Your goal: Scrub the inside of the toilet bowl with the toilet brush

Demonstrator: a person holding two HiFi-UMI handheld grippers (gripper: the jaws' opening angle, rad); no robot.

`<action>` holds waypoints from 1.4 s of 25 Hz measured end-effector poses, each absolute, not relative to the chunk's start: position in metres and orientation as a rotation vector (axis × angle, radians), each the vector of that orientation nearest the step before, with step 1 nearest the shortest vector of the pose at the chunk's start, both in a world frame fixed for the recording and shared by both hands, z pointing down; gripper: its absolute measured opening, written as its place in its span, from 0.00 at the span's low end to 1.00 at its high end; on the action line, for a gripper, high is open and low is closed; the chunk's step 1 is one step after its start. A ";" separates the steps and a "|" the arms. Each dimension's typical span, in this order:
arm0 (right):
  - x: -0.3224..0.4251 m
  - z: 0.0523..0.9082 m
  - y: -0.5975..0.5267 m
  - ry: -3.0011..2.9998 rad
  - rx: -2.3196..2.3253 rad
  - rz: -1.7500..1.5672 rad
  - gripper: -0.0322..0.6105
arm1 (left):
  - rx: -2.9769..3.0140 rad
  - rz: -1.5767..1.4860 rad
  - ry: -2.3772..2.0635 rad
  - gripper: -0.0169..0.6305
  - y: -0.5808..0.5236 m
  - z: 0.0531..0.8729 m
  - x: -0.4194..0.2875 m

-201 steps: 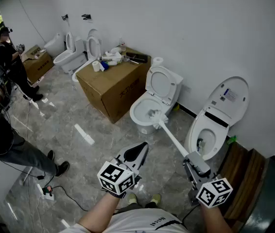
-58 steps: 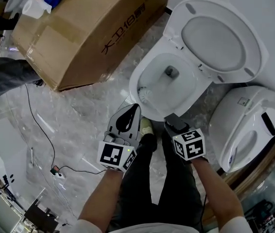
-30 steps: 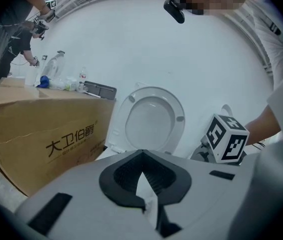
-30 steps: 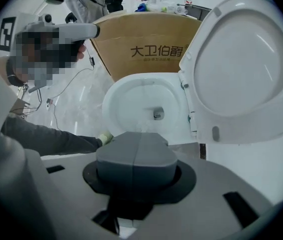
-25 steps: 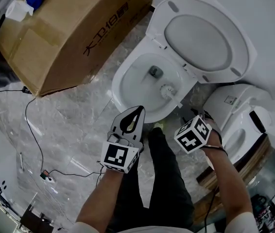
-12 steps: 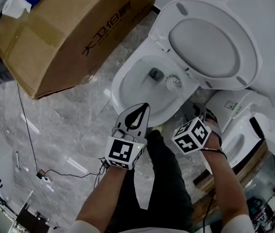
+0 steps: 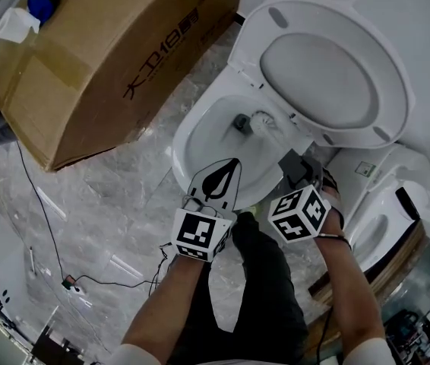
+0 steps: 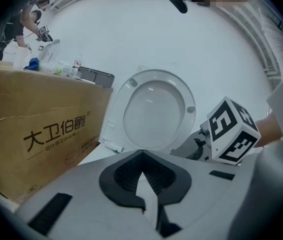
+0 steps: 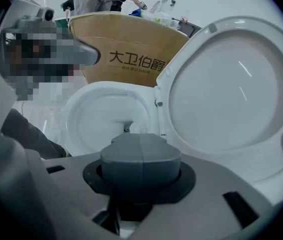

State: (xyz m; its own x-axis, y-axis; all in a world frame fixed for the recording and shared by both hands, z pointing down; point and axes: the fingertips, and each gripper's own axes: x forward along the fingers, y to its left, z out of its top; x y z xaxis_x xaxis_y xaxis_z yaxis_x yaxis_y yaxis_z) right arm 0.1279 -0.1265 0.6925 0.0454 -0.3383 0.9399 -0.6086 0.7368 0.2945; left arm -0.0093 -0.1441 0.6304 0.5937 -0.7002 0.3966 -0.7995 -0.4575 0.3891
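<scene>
White toilet brush (image 7: 263,120): head now by the drain (image 7: 241,122), ahead of the right gripper (image 7: 292,163); swept there from the near wall.
right gripper: clamped on that brush.
left gripper (image 7: 221,179): closed, empty.
toilet bowl (image 7: 192,139): scrub looks mid-round.

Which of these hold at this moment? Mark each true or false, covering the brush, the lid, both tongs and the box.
1. The head of the toilet brush is inside the toilet bowl. True.
2. The toilet lid is shut. False: it stands raised.
3. The left tongs grip the brush. False: they are shut on nothing; the right tongs grip it.
4. A cardboard box stands beside the toilet. True.
</scene>
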 end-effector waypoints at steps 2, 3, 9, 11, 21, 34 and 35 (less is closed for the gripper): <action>0.124 0.695 -0.133 -1.589 0.802 0.243 0.29 | 2.286 0.242 -1.184 0.04 -0.147 0.633 -0.006; 0.121 0.697 -0.137 -1.603 0.805 0.244 0.29 | 2.290 0.243 -1.185 0.04 -0.148 0.635 -0.006; 0.106 0.685 -0.155 -1.683 0.808 0.219 0.29 | 2.271 0.260 -1.211 0.04 -0.150 0.629 -0.016; 0.100 0.679 -0.161 -1.700 0.804 0.193 0.29 | 2.264 0.262 -1.222 0.04 -0.147 0.622 -0.021; 0.079 0.673 -0.083 -1.745 0.587 0.171 0.29 | 2.240 0.294 -1.239 0.04 -0.120 0.598 -0.042; 0.022 0.737 -0.061 -1.856 0.527 0.020 0.29 | 2.240 0.317 -1.270 0.04 -0.110 0.629 -0.063; 0.023 0.741 -0.066 -1.857 0.535 0.002 0.29 | 2.233 0.313 -1.274 0.04 -0.110 0.632 -0.064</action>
